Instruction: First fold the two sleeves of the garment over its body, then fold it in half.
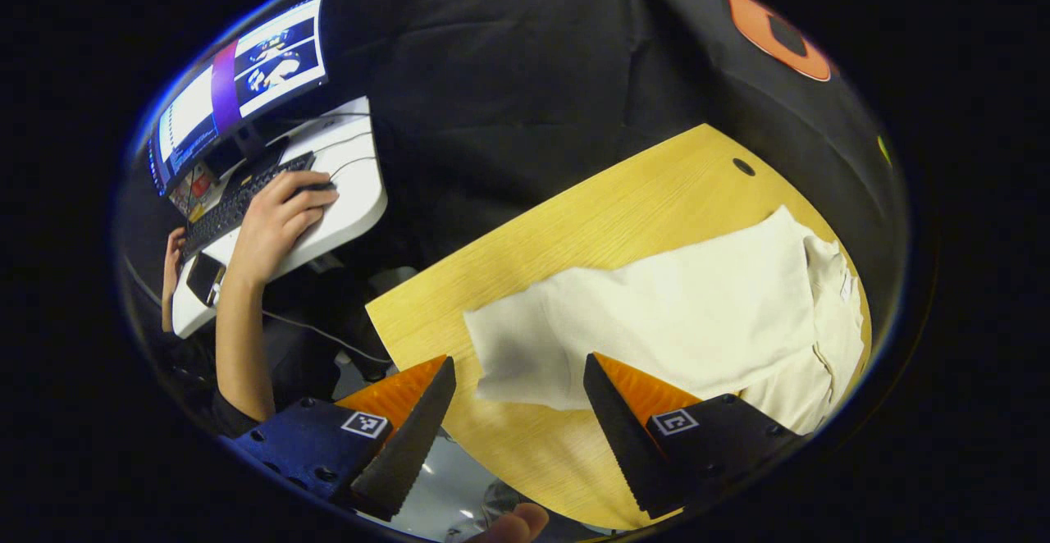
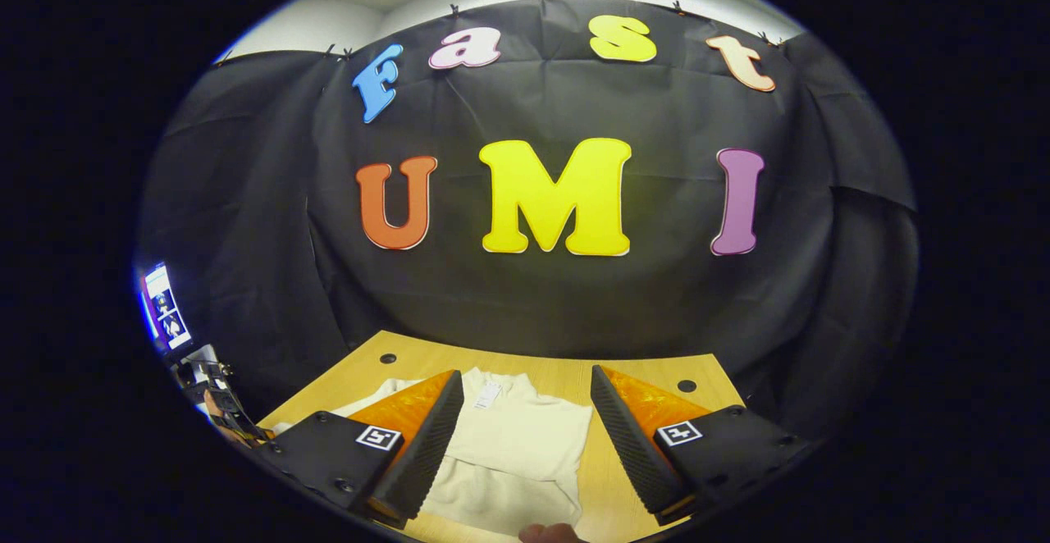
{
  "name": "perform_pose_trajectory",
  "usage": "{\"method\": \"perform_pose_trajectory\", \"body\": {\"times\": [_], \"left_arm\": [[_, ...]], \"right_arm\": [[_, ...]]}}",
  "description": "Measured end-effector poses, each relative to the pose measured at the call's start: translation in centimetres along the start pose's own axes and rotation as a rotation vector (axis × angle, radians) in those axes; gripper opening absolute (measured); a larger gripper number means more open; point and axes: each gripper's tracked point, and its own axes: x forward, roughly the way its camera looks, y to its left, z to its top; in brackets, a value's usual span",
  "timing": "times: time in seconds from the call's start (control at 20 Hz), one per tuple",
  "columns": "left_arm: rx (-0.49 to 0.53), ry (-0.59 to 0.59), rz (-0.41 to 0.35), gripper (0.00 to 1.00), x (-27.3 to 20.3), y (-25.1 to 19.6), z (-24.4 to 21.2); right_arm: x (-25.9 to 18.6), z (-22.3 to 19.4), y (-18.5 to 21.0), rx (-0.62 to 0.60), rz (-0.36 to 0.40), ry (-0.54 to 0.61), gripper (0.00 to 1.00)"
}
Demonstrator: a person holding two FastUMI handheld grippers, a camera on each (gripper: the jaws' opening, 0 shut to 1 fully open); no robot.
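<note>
**Ana:** On the wooden bench (image 1: 574,223), the cream garment (image 1: 697,313) is lying flat, with a sleeve already lying folded across its body. In the left gripper view the left gripper (image 1: 518,432) is hanging above the near edge of the cloth, its fingers (image 1: 410,444) standing wide apart and pinching nothing.

**Ben:** I'm seeing the same on the other side. In the right gripper view the right gripper (image 2: 525,436) is hovering over the garment (image 2: 517,444) too, fingers (image 2: 627,436) spread wide, nothing between them but air and cloth below. The neck with its small label is pointing toward the black cloth wall (image 2: 533,297).

**Ana:** And the garment is sitting toward the middle of the bench (image 2: 632,371), with bare wood showing on both sides and two round cable holes (image 2: 687,385) near the far edge.

**Ben:** Whether either gripper is touching the fabric, I cannot tell from these angles; both are looking clear of it.

**Ana:** Off to the side in the left gripper view, a person's hand (image 1: 279,215) is resting on a mouse at a white desk (image 1: 353,190), beside a keyboard (image 1: 238,203) and a lit monitor (image 1: 238,88).

**Ben:** And a fingertip (image 1: 517,522) is peeking in at the very bottom of that view, below the left gripper.
</note>
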Motion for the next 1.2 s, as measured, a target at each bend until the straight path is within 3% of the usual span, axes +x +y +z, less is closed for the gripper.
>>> {"method": "perform_pose_trajectory", "body": {"times": [0.35,0.6,0.65,0.8,0.85,0.9,1.0,1.05,1.15,1.2], "left_arm": [[-0.142,0.157,0.017,0.99,2.4,0.5,0.5],[-0.142,0.268,0.018,1.0,3.2,0.4,0.5],[-0.141,0.283,0.02,0.94,3.3,0.5,0.5],[-0.1,0.303,0.022,0.91,3.5,0.4,0.5],[-0.084,0.303,0.016,0.96,3.7,0.3,0.6],[-0.078,0.306,0.012,0.85,3.6,0.2,0.6],[-0.082,0.31,0.011,0.77,3.6,0.1,0.6],[-0.086,0.317,0.006,0.78,3.5,-0.1,0.6],[-0.087,0.33,-0.012,0.6,3.7,-0.7,0.6],[-0.083,0.336,-0.028,0.39,3.8,-1.1,0.7]], "right_arm": [[-1.9,-4.7,-1.9,-0.013,-0.021,0.088,0.96],[-1.8,-5.4,-0.7,-0.011,-0.015,0.108,0.97],[-1.7,-5.5,-0.6,-0.012,-0.016,0.11,0.97],[-1.5,-6.0,-0.1,-0.013,-0.015,0.121,0.97],[-1.5,-6.1,-0.1,-0.008,-0.015,0.128,0.97],[-1.6,-6.3,0.0,-0.001,-0.015,0.136,0.97],[-1.7,-6.9,0.1,0.007,-0.014,0.159,0.97],[-1.7,-7.2,0.1,0.009,-0.013,0.166,0.97],[-1.6,-7.2,0.1,0.016,-0.019,0.169,0.97],[-1.7,-7.0,0.1,0.02,-0.02,0.163,0.97]]}}
